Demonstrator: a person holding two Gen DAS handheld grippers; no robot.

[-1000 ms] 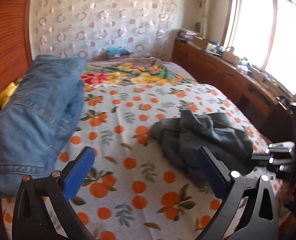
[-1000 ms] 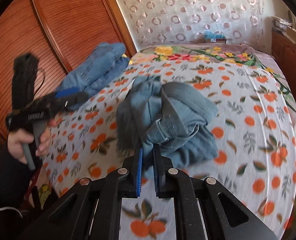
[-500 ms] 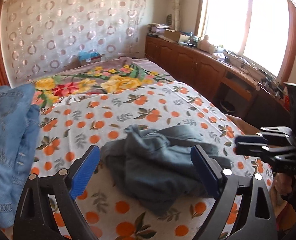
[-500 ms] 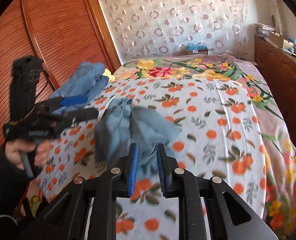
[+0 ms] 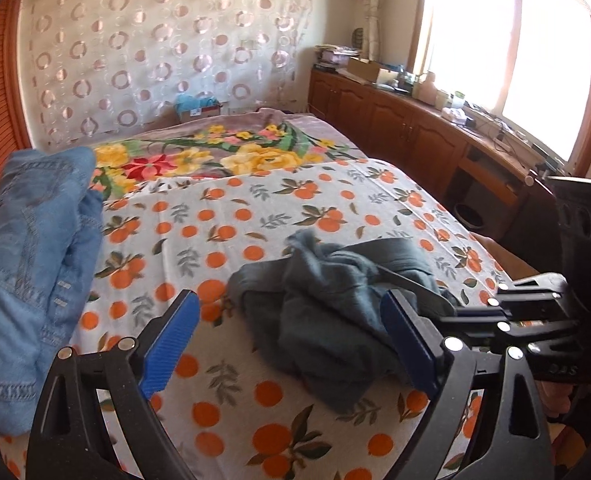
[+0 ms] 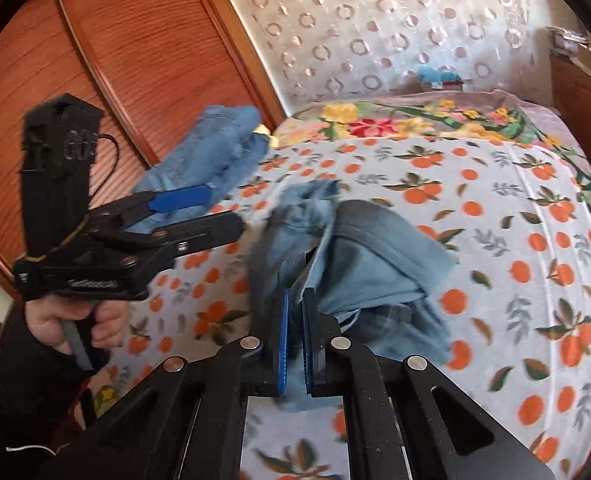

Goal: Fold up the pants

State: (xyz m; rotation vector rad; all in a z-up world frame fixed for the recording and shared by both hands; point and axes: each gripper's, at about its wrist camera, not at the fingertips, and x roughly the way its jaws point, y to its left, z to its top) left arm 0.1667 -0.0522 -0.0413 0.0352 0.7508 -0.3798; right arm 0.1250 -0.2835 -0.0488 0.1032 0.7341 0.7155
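The pants look soft, floppy and light, so grab an edge like the waistband. They are grey-blue, in a crumpled heap on the bed. The right gripper is closing, pinching cloth at 6 o'clock. The left gripper, at their 9 o'clock, is spread wide, holding nothing.

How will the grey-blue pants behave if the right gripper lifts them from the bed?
The pants lie crumpled with soft folds, so they will probably hang limp and unfold. The right gripper, jaws closing, has only a thin edge between its pads, so the cloth may slip. They look fairly light.
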